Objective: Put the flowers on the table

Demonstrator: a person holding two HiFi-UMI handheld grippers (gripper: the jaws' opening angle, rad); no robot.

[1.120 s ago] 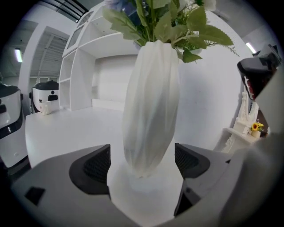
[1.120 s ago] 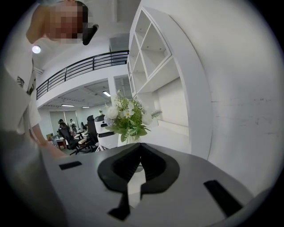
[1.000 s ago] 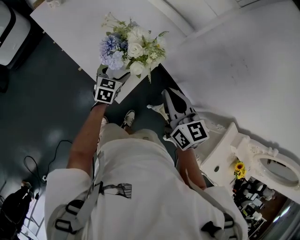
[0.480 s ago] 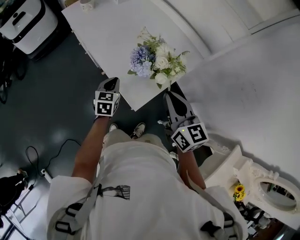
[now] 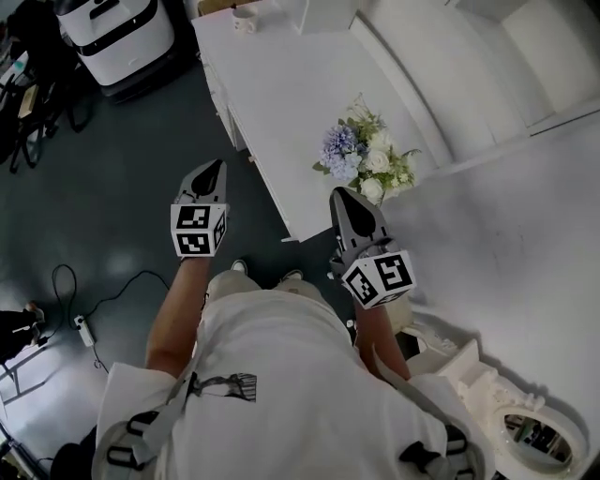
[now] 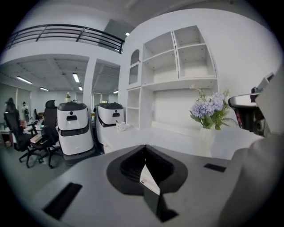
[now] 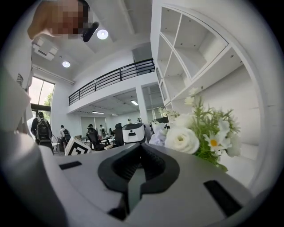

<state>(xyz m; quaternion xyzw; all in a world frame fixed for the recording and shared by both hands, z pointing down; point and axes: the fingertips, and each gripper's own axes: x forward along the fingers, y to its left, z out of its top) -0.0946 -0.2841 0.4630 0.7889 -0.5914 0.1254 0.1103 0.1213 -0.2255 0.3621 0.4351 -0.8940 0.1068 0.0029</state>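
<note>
A bouquet of blue and white flowers [image 5: 367,159] stands upright in a white vase on the white table [image 5: 291,103], near the table's front right corner. Nothing holds it. My left gripper [image 5: 217,166] hangs over the dark floor to the left of the table's edge, shut and empty. Just in front of the table corner, below the bouquet, my right gripper [image 5: 337,195] is also shut and empty. The left gripper view shows the flowers [image 6: 209,107] to the right beyond its closed jaws [image 6: 144,150]. In the right gripper view the flowers [image 7: 195,133] are close on the right of its closed jaws [image 7: 140,153].
White wheeled robots [image 5: 117,33] [image 6: 73,128] stand by the table's far left end, and a mug [image 5: 246,19] sits on that end. White wall shelves [image 6: 173,62] rise behind the table. A cable [image 5: 84,323] lies on the floor. An ornate white stand [image 5: 487,394] is at lower right.
My left gripper has let go of the vase, drawn back left off the table and shut. The bouquet now stands alone on the table. The right gripper stays shut near the corner.
</note>
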